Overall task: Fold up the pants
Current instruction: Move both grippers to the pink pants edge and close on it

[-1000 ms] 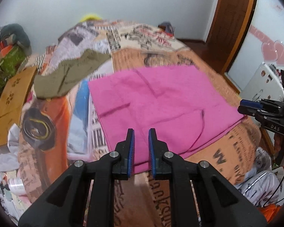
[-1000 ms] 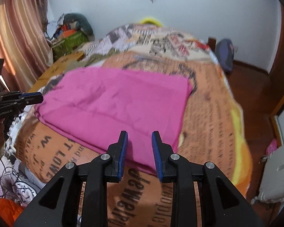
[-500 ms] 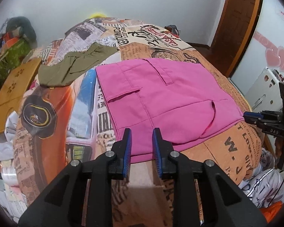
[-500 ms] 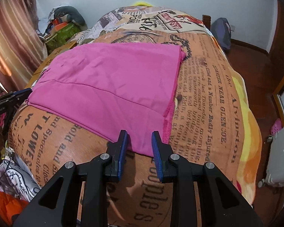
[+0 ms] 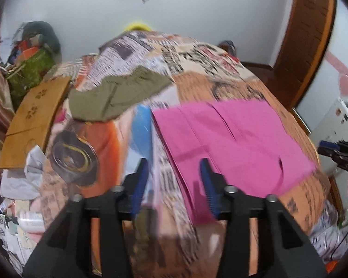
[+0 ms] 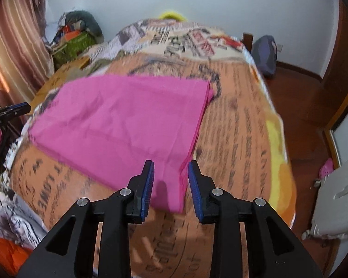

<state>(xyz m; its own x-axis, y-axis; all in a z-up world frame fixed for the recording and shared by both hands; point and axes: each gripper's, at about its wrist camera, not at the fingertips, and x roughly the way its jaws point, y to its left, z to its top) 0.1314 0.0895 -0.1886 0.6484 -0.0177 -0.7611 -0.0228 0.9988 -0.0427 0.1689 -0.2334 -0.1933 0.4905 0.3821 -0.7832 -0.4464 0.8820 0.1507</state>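
Pink pants [image 5: 232,139] are lying flat on the bed [image 6: 239,125], long axis probably running left-right; both tongs, left [image 5: 174,185] and right [image 6: 170,186], are hovering parted, empty, at near corners.

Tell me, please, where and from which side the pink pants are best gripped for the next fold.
Probably at the two near corners of the pink pants, coming from the near bed edge: the left gripper at the corner between its open jaws, the right gripper likewise. The layered edges there overhang slightly.
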